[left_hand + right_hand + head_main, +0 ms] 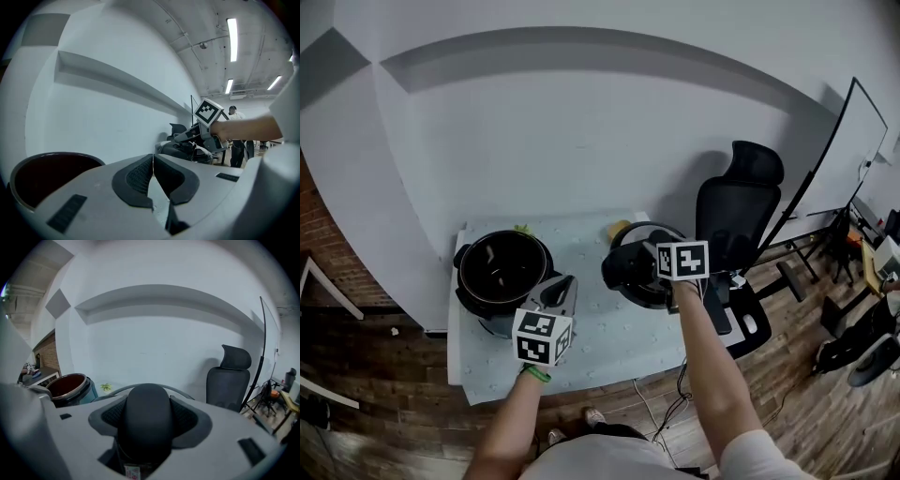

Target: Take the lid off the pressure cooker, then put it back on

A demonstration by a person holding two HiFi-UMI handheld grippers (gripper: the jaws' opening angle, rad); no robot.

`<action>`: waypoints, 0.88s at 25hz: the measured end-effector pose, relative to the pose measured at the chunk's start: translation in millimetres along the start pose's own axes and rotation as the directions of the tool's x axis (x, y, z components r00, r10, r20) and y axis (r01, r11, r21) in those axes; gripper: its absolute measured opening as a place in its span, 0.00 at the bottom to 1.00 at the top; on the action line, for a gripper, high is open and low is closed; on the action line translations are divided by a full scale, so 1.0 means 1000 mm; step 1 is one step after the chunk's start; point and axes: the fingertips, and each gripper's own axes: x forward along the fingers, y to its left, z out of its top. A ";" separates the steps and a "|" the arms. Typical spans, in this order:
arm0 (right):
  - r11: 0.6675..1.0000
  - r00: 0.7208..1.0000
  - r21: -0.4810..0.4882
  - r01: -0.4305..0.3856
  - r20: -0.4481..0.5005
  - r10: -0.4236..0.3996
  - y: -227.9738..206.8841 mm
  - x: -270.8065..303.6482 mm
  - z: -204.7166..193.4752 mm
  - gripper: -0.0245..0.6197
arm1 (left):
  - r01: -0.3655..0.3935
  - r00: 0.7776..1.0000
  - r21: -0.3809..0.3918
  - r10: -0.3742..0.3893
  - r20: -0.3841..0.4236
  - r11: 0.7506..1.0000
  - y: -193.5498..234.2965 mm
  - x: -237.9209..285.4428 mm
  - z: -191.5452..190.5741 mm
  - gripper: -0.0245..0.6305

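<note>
The pressure cooker (502,270) stands open at the table's left, its dark pot (44,176) empty; it also shows in the right gripper view (70,387). Its round lid (645,272) is held up over the table's right part. My right gripper (630,266) is shut on the lid's black handle (146,420), which fills the gap between the pads. My left gripper (560,292) hovers beside the cooker's right side, its jaws pressed together with nothing between them (153,176).
A pale cloth (609,323) covers the small table. A black office chair (739,211) stands just right of the table, and a whiteboard (839,155) leans beyond it. A small green and yellow object (617,228) lies at the table's back edge. A white wall is behind.
</note>
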 end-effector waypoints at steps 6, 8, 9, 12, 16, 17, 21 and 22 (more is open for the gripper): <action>1.000 1.000 0.014 0.015 0.003 -0.015 -0.025 0.011 -0.024 0.47 | 0.031 0.999 0.000 -0.031 -0.024 1.000 -0.016 0.023 -0.013 0.06; 1.000 1.000 0.017 0.019 0.001 -0.019 -0.033 0.015 -0.035 0.47 | 0.043 0.999 0.000 -0.043 -0.021 0.999 -0.021 0.029 -0.017 0.06; 1.000 1.000 0.020 0.020 0.000 -0.020 -0.036 0.018 -0.041 0.47 | 0.049 0.999 0.000 -0.049 -0.020 0.999 -0.024 0.033 -0.019 0.06; 0.999 1.000 0.024 0.024 -0.009 -0.023 -0.046 0.027 -0.063 0.47 | 0.056 0.998 -0.005 -0.056 -0.029 0.998 -0.029 0.043 -0.027 0.06; 1.000 1.000 0.015 0.021 -0.021 -0.021 -0.053 0.042 -0.092 0.47 | 0.057 0.997 -0.013 -0.057 -0.046 0.998 -0.033 0.058 -0.040 0.06; 1.000 0.999 0.014 0.019 -0.026 -0.019 -0.054 0.045 -0.099 0.47 | 0.055 0.997 -0.012 -0.056 -0.047 0.998 -0.034 0.061 -0.043 0.06; 1.000 0.999 0.012 0.018 -0.041 -0.017 -0.059 0.057 -0.125 0.47 | 0.047 0.997 0.000 -0.047 -0.055 0.999 -0.036 0.071 -0.056 0.06; 1.000 0.999 0.011 0.015 -0.043 -0.015 -0.060 0.060 -0.130 0.47 | 0.049 0.997 0.000 -0.048 -0.062 0.999 -0.037 0.073 -0.060 0.06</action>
